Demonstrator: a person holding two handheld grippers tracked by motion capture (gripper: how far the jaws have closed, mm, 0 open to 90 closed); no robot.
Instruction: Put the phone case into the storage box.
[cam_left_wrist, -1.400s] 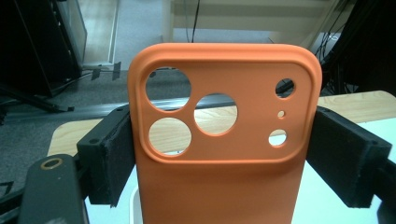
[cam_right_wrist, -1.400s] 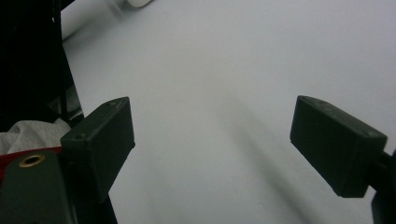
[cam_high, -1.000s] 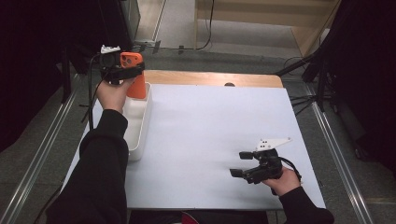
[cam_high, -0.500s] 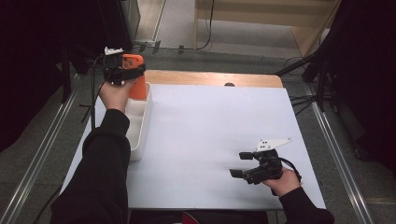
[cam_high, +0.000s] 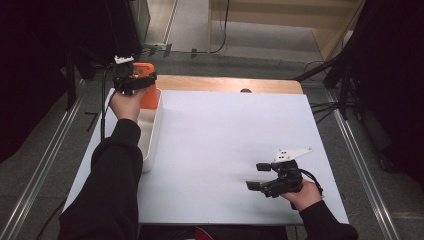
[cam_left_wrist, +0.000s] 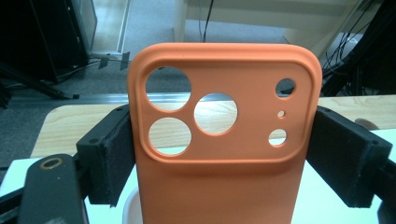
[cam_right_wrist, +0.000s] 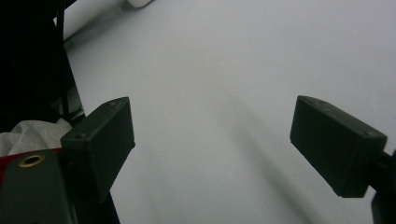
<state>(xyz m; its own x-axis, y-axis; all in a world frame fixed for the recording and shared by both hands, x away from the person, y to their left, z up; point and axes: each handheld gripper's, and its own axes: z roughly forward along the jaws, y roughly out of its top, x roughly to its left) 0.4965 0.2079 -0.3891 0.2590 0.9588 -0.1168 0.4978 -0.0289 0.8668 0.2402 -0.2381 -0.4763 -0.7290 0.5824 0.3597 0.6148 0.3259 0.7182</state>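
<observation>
The left gripper (cam_left_wrist: 219, 154) holds an orange phone case (cam_left_wrist: 224, 140) upright, its two black fingers (cam_left_wrist: 109, 158) pressed against the case's long edges, one on each side. The case's back faces the gripper's camera: three large round lens holes sit toward one finger, three smaller holes toward the other, all within a raised rim. In the high view the left gripper (cam_high: 131, 82) and the phone case (cam_high: 148, 95) hang over the far end of a white tray (cam_high: 150, 137) at the table's (cam_high: 225, 150) left edge. The right gripper (cam_high: 260, 176) rests low over the bare white table near the right corner, well apart from the case, its fingers (cam_right_wrist: 100, 140) spread wide with nothing between them
</observation>
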